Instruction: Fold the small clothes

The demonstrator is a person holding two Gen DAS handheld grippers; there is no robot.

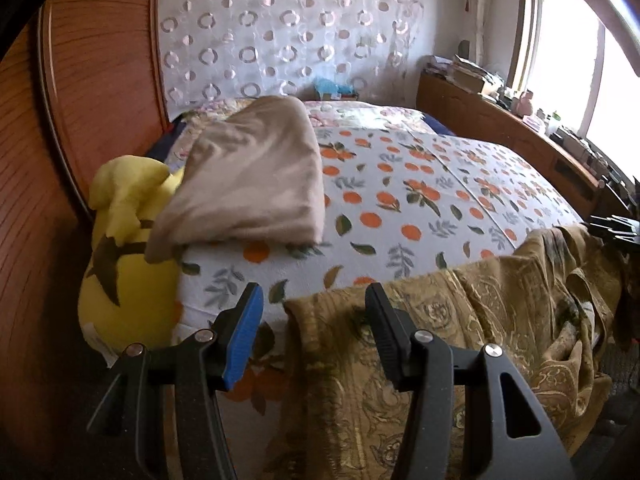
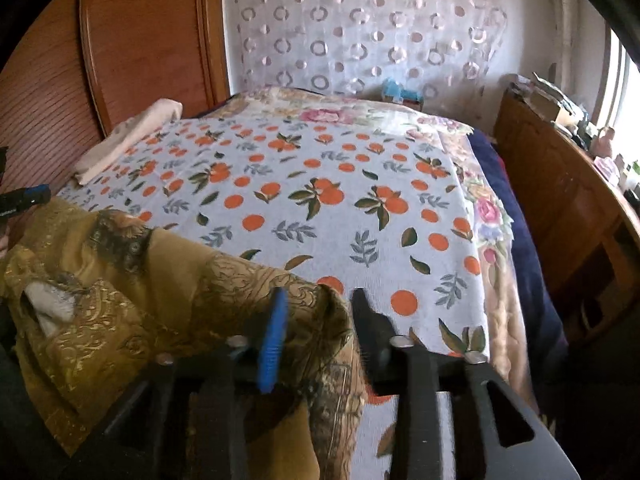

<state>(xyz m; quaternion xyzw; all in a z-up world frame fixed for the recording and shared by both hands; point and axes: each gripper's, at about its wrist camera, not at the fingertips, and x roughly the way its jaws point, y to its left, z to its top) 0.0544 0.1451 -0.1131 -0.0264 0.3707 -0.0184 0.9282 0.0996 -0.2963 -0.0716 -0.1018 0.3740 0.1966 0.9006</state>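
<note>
Lowest in the left wrist view, the left claw (image 1: 314, 300) is standing about half open with nothing gripped; the edge of the gold patterned cloth (image 1: 440, 320) is lying between and beneath its fingers, but no pad is pressing on it. In the right wrist view, the right claw (image 2: 318, 304) is also standing partly open at the bottom centre, with a fold of the same cloth (image 2: 168, 300) bunching up between the blue pad (image 2: 274, 336) and the black finger (image 2: 366, 320); whether the pads are touching it is hard to tell through the blur. The cloth is draping over the near edge of the bed (image 2: 320, 184), filling the lower left of that frame, and the left claw's tip is showing at its left edge. Farther back in the left view, a folded beige garment (image 1: 248, 176) is lying on the orange-print sheet, leaning on a yellow plush toy (image 1: 124, 240) at the left. Behind it all, a curtain (image 1: 280, 20) with circles is hanging.
</note>
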